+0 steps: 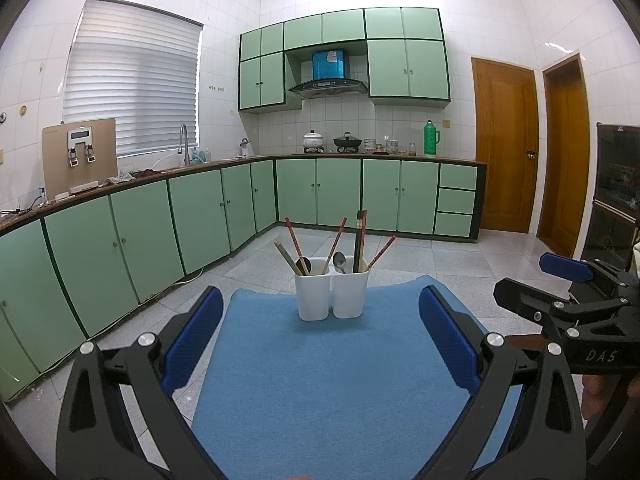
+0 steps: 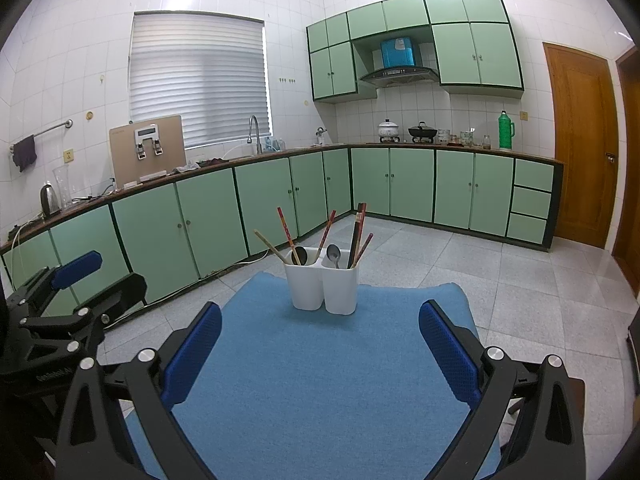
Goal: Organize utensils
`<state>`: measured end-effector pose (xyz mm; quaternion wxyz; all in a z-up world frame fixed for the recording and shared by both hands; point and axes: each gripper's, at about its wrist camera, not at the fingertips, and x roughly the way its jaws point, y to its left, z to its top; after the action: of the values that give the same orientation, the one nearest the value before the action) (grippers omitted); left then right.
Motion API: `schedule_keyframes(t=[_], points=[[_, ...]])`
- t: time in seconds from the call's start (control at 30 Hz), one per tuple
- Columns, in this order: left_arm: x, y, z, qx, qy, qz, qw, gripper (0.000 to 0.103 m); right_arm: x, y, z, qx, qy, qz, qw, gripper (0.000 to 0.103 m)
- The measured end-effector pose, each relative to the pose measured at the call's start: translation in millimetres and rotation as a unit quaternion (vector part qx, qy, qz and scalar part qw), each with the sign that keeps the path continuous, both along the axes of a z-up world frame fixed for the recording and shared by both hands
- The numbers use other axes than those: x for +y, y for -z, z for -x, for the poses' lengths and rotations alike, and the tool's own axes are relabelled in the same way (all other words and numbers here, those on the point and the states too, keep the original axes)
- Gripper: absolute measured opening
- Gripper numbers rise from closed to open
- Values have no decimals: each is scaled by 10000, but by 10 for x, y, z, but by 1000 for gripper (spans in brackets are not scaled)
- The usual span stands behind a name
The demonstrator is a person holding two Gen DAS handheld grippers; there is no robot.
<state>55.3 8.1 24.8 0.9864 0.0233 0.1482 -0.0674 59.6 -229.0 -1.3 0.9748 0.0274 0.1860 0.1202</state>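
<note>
White plastic forms the two-compartment utensil holder [image 1: 331,294], which is set upright at the far end of the blue mat [image 1: 320,380] and is seen dead ahead in both wrist views. In the holder's left compartment a dark spoon [image 1: 303,264] and several chopsticks are stood, among them a pale wooden chopstick [image 1: 287,257] leaning out to the left and a red patterned chopstick [image 1: 294,242]; in its right compartment a metal spoon [image 1: 339,261], a dark chopstick pair [image 1: 359,240] standing nearly upright and a red chopstick [image 1: 382,252] tilted to the right are held. Nothing else is seen lying on the mat around the holder. On the near side of the holder, above the mat, the left gripper [image 1: 320,344] is held with its blue-padded fingers spread wide and nothing between them. The right gripper [image 2: 320,344] is likewise held on the near side of the holder, its fingers set wide apart and bare; in the left wrist view it appears at the right edge, well apart from the holder. Beyond the holder a pale tiled floor [image 1: 460,264] is seen, then an L-shaped run of green cabinets [image 1: 340,192], and to the right of the holder, far back, a wooden door [image 1: 504,144].
</note>
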Motion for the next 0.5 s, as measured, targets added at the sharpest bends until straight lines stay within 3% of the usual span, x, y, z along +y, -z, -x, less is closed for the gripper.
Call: schedule_keyframes(t=[0.5], points=[[1,9,5,17,1,0,10000,95,-3,54,6,23,-10,1,10000,97]])
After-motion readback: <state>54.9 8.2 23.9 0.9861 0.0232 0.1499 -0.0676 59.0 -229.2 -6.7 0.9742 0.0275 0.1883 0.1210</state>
